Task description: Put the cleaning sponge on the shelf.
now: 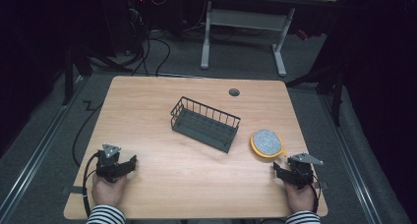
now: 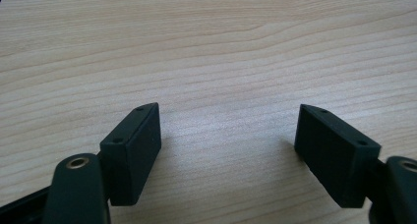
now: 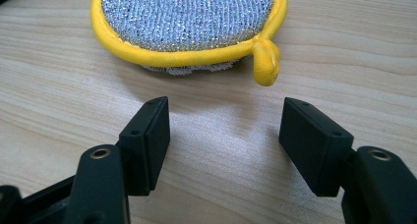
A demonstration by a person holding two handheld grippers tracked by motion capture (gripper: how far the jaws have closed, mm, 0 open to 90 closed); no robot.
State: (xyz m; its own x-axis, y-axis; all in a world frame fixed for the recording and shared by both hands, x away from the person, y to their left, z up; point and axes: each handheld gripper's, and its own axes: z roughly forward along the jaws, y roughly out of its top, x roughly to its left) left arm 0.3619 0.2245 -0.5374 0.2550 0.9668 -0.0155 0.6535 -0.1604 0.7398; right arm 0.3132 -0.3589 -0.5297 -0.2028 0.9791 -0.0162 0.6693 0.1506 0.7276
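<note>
The right gripper (image 1: 278,171) rests low at the table's (image 1: 196,184) near right corner, its 2 jaws spread apart with nothing between them, only bare wood showing in the gap in the right gripper view (image 3: 224,135). Just ahead of it lies the round scrubbing pad (image 1: 266,143), silver mesh with a yellow rim and a small yellow loop pointing toward the gripper; in the right gripper view the pad (image 3: 187,17) sits flat, near the jaw tips but apart from them. The left gripper (image 1: 129,164) sits at the near left corner, jaws likewise released and empty (image 2: 228,130). A dark wire basket (image 1: 205,123) stands at mid-table, just left of the pad, not touching it.
</note>
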